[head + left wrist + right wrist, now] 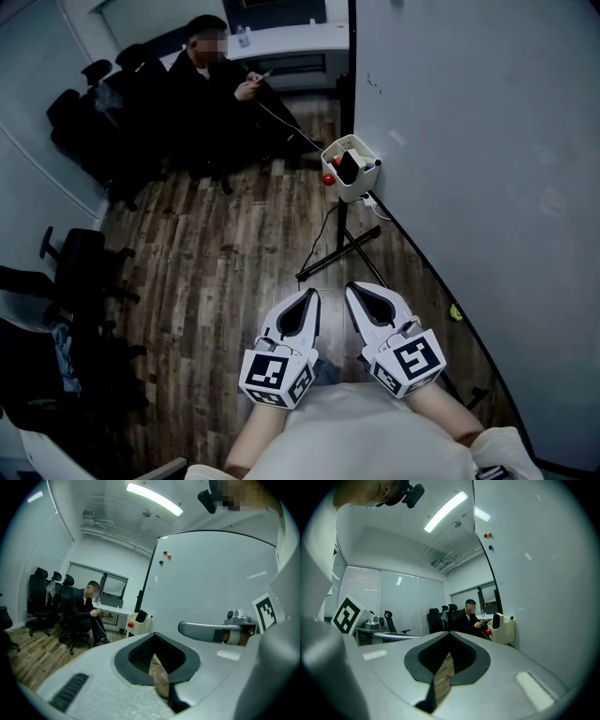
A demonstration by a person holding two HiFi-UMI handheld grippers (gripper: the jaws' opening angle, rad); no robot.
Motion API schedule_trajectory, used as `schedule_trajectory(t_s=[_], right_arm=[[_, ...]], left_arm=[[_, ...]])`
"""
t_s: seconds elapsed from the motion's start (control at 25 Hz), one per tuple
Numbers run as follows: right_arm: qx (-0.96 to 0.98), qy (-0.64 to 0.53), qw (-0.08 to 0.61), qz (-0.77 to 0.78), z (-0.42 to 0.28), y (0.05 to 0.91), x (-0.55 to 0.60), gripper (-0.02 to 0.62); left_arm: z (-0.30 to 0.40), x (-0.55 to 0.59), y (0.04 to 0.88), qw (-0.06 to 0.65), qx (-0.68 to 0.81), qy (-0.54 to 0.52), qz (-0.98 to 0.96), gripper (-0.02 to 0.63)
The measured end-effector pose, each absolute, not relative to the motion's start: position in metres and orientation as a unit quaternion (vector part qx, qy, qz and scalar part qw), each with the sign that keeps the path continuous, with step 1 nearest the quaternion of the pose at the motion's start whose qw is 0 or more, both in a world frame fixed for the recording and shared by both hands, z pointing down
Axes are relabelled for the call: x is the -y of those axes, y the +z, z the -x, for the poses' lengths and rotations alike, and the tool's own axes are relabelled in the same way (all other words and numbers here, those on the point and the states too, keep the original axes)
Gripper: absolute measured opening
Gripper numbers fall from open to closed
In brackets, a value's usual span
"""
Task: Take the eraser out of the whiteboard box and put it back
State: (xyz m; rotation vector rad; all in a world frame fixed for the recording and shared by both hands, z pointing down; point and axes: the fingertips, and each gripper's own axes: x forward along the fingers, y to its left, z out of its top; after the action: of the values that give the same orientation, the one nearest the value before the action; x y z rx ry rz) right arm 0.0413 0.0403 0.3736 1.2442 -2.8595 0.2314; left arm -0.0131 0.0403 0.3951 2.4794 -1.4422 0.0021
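A white whiteboard box (364,185) hangs at the whiteboard's lower edge, well ahead of both grippers. The black eraser (348,166) stands upright inside it. The box (134,624) and eraser (141,617) also show small and far off in the left gripper view. In the right gripper view the box (504,631) holds the eraser (497,620) too. My left gripper (312,292) and right gripper (353,287) are held side by side close to my body, pointing toward the box. Both are shut with nothing between their jaws (154,634) (449,633).
The large whiteboard (469,141) fills the right side, and its black stand legs (342,248) spread over the wooden floor between me and the box. A red magnet (327,180) sticks to the box's side. A seated person (211,84) and office chairs (84,122) occupy the far left.
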Motion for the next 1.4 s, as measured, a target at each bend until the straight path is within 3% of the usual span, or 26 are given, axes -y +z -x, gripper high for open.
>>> schedule_trajectory(t_s=[1.4], right_arm=[[0.83,0.063,-0.008,-0.554,0.006,0.368,0.084,0.003]], left_arm=[[0.071,0.102,0.395,0.133,0.355,0.03,-0.925,0.005]])
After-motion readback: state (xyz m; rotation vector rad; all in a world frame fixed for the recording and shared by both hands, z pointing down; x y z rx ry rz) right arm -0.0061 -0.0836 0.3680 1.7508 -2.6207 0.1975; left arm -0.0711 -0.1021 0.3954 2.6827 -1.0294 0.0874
